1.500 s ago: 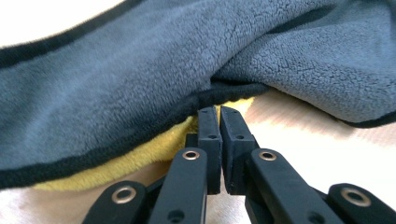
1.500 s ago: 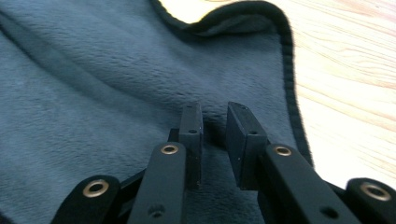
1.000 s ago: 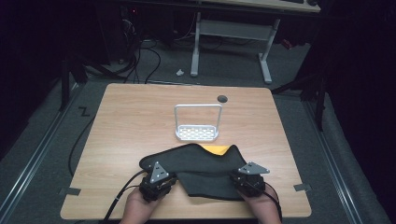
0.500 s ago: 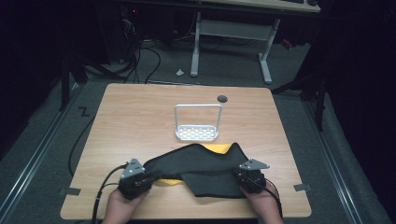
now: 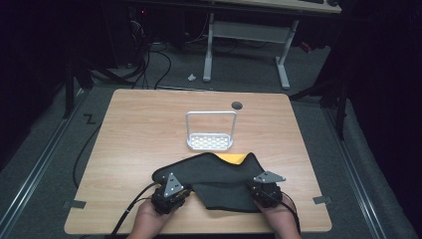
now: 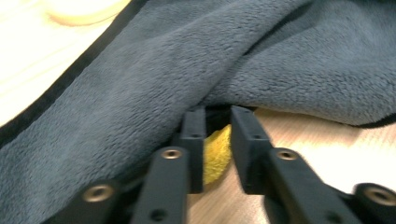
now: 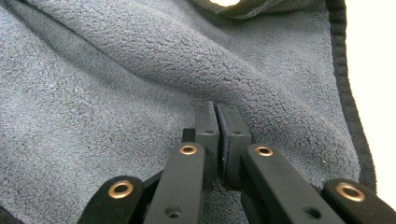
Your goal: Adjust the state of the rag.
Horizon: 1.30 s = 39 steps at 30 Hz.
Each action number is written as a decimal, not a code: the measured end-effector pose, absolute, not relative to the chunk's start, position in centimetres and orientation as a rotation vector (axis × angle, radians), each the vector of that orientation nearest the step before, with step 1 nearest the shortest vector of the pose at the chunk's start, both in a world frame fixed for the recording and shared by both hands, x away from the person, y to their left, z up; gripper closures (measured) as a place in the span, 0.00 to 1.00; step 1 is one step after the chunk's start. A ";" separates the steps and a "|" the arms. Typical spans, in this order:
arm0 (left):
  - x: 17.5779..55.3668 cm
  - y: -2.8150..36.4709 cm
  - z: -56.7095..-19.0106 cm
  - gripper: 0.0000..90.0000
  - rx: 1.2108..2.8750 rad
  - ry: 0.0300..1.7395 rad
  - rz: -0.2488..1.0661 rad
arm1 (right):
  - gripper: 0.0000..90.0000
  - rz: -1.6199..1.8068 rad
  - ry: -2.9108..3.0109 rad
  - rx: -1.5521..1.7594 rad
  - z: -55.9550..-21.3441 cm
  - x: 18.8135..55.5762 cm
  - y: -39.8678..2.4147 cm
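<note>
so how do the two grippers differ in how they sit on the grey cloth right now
The left gripper has a gap between its jaws, with a yellow cloth showing in it; the jaws have just been closing. The right gripper has its jaws pressed together on a fold of the grey cloth. The left one sits at the cloth's edge over bare table; the right one is over the cloth itself. Both are hand-held at its near side.

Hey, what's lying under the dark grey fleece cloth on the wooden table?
A yellow cloth peeks from under the dark grey fleece cloth, near the left gripper and at the far edge. Its remainder is covered.
</note>
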<state>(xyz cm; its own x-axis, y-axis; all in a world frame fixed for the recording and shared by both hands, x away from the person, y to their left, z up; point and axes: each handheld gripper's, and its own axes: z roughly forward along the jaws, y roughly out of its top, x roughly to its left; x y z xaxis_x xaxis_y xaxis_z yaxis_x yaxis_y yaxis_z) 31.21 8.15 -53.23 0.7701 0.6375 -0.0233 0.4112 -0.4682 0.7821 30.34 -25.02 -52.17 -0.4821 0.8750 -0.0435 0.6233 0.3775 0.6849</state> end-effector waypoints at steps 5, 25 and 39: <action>30.9 8.2 -53.1 0.99 2.147 0.771 0.364 | 0.98 0.858 2.236 1.306 -52.2 30.3 -25.0; 31.4 15.6 -49.0 1.00 1.887 0.870 0.215 | 0.66 0.953 2.273 1.129 -51.4 29.2 -21.6; 33.1 19.7 -49.8 0.99 1.722 1.048 0.181 | 0.79 0.737 2.126 1.335 -52.2 31.2 -25.1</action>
<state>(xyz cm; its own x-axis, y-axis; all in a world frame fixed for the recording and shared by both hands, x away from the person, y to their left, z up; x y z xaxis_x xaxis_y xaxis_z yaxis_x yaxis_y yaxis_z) 33.09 19.69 -49.81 0.6027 0.7139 -0.3564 0.5531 -0.0519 0.8315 31.17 -25.14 -52.18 -0.3797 0.9146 -0.1392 0.6322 0.3664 0.6827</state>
